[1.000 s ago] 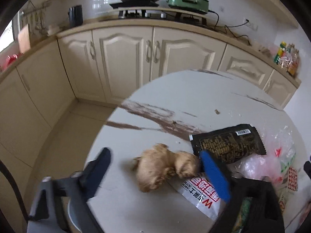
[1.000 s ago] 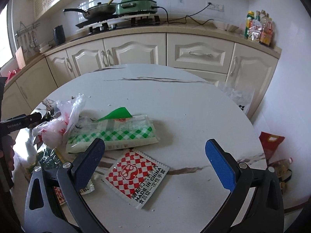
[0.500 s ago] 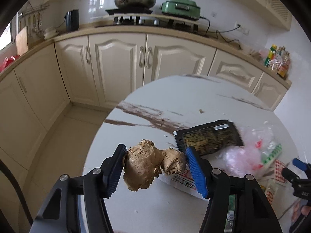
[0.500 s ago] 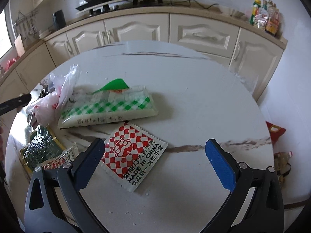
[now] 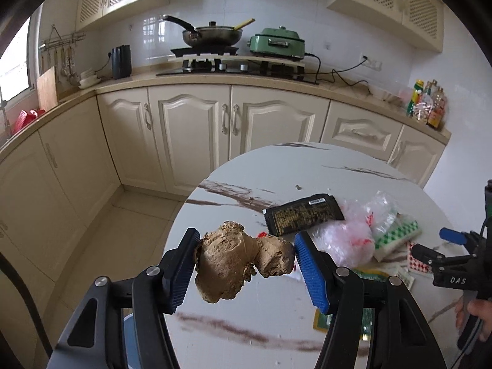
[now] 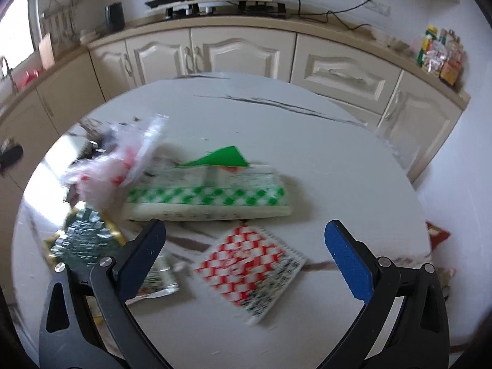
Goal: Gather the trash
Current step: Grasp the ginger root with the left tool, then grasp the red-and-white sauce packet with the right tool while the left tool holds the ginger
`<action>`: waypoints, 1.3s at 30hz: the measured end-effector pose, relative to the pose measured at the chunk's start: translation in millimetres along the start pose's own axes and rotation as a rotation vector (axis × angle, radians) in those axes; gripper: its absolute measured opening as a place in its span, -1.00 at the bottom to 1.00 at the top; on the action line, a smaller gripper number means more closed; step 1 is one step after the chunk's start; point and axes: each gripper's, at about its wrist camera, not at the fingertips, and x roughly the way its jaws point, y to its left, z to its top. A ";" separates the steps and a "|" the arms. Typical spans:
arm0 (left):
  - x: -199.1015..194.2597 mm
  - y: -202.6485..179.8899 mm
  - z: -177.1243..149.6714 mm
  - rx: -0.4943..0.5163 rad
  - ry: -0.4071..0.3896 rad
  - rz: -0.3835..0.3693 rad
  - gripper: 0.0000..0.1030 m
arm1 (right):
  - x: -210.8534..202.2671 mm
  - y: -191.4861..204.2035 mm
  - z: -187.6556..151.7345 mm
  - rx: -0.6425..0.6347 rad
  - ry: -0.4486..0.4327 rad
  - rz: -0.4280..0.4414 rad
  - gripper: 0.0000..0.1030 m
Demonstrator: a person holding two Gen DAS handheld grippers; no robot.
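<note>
My left gripper [image 5: 246,261] is shut on a knobbly brown ginger root [image 5: 240,258], held in the air above the near edge of the round white marble table [image 5: 276,178]. My right gripper [image 6: 246,255] is open and hovers over a red-and-white checked sachet [image 6: 249,267]. It also shows at the right edge of the left wrist view, right gripper [image 5: 430,246]. Other trash lies on the table: a black wrapper [image 5: 304,216], a crumpled clear plastic bag [image 6: 123,160], a green-checked packet [image 6: 209,196], a dark green foil packet [image 6: 83,240].
Cream kitchen cabinets [image 5: 190,135] curve behind the table, with a stove, pan [image 5: 212,33] and green cooker [image 5: 276,43] on the counter. A blue object [image 5: 132,338] shows on the floor under my left gripper. A red bag [image 6: 436,233] lies on the floor to the right.
My left gripper closed on the ginger root and lifted it off the table, pulling back. My right gripper shifted over the wrappers, bringing the red-checked sachet between its fingers.
</note>
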 end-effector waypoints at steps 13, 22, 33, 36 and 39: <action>-68.8 -0.8 -38.8 0.031 -0.006 -0.030 0.15 | -2.0 59.9 -44.9 0.160 0.081 -0.036 1.00; -100.4 11.8 -50.7 0.060 -0.003 -0.055 0.16 | -9.3 38.3 -61.2 0.116 0.105 -0.074 0.96; -120.2 20.2 -61.5 0.045 0.018 -0.069 0.16 | 2.5 57.1 -35.4 0.000 0.090 -0.027 0.22; -124.4 25.4 -61.7 0.030 0.022 -0.081 0.16 | 1.4 55.5 -34.0 -0.003 0.088 -0.002 -0.29; -124.3 26.5 -62.7 0.017 0.021 -0.118 0.16 | -0.9 56.8 -36.5 -0.018 0.083 0.000 -0.43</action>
